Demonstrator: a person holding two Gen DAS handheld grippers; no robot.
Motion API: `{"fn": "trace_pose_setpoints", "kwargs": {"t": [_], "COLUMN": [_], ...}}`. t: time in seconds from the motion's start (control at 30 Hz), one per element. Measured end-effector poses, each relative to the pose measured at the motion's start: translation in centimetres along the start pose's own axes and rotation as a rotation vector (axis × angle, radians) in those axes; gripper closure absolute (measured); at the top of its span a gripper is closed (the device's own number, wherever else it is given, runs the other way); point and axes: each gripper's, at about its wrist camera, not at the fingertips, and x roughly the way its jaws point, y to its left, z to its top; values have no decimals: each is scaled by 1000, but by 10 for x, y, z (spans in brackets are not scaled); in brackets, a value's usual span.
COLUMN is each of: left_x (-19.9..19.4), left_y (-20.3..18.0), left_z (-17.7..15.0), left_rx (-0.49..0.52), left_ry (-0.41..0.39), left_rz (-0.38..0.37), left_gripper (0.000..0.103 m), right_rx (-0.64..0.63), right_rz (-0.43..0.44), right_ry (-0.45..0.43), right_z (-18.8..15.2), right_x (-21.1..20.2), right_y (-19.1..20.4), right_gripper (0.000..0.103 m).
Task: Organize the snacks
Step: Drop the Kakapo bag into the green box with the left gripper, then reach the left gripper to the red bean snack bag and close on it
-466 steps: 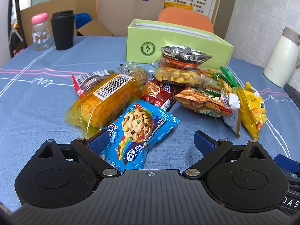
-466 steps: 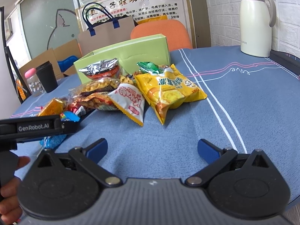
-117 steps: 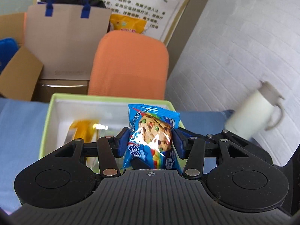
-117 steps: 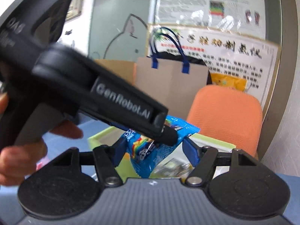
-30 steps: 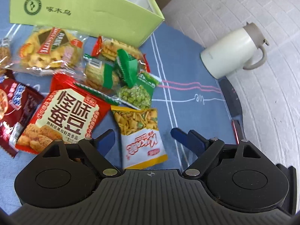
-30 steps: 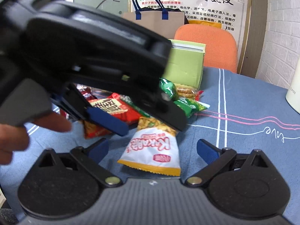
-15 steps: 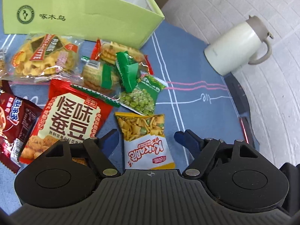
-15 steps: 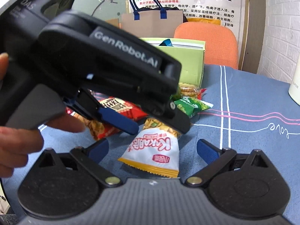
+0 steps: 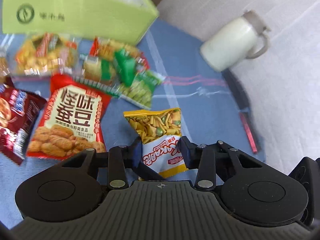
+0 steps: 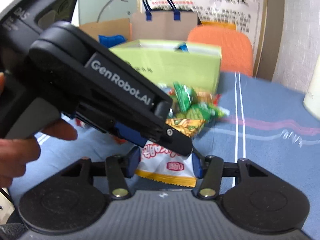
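White-and-yellow snack packet (image 9: 160,140) — upright, pinched at both sides.

Black left gripper (image 10: 160,140), white "GenRobot.AI" lettering, blue pads (image 10: 130,132), silver screws, bare fingers (image 10: 60,132)

Count: snack packets outside box, seven visible (left edge cut off); one green box (image 9: 80,18); one white jug (image 9: 234,42); two hand-held grippers.
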Motion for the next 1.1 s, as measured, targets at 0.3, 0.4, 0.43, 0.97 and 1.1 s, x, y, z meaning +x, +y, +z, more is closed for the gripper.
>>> {"fn": "trace_pose_setpoints", "kwargs": {"t": [0.3,0.4,0.43,0.97,1.1], "left_x": [-36,-22,-15,-25,-70], "left_y": [-7,0,3,46,37], "left_z": [129,178,191,208,171], "left_rx": [53,56,54,52,80], "left_ry": [-226,-244,-244,-421,-466], "left_rz": [68,117,132,118,132], "left_gripper": [82,82,82,29,24], "right_rx": [-138,-140,-137,-109,-73], "right_rz": [14,15,12,-92,-47], "right_ry": [-163,-163,-158,-240,-327], "right_z": [123,163,173,190,190], "right_x": [41,81,95,134,92], "right_y": [-19,-36,-41,-77,-74], "right_gripper": [47,47,47,15,12]}}
